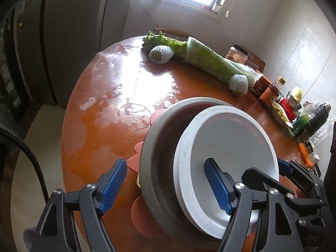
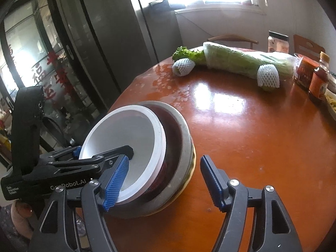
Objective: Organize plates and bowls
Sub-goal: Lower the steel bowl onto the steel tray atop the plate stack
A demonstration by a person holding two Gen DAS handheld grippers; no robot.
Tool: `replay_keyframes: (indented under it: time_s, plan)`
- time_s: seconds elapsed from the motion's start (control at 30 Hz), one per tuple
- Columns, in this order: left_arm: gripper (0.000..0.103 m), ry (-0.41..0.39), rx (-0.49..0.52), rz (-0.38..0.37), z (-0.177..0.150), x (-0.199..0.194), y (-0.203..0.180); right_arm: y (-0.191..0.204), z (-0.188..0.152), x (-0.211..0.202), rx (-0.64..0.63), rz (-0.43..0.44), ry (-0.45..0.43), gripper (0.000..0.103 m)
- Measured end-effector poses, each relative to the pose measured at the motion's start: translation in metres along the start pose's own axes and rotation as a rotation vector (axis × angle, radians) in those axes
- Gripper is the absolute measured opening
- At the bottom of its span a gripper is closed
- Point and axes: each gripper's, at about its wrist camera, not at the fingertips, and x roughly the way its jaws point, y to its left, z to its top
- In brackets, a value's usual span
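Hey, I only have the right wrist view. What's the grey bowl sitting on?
Observer: The grey bowl sits on a red mat with lobed edges, which the left wrist view shows.
Operator: Where's the left gripper's outer finger? The bowls hide most of it for me.
Observer: The left gripper is open. That finger is outside the grey bowl's wall, and the other one is inside the white bowl.
Operator: Anything further right that I can't see?
Observer: A carrot lies at the far right, with a black flask beyond it.
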Motion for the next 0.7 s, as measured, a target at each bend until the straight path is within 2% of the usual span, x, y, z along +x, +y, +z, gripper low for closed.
replay_keyframes:
  time_s: [0.27,0.5,0.7]
  plan:
    - [0.075,0.002,0.067,-0.009,0.004,0.008,-0.028,-0.02,-0.001,-0.004,0.033,0.008,-0.009,0.072]
    - [0.075,0.01,0.11,0.008,0.006,0.018,-0.049,-0.038,-0.003,-0.011,0.043,-0.02,-0.02,0.072]
    - [0.075,0.027,0.135,-0.006,0.011,0.028,-0.068,-0.057,-0.004,-0.017,0.067,-0.035,-0.031,0.072]
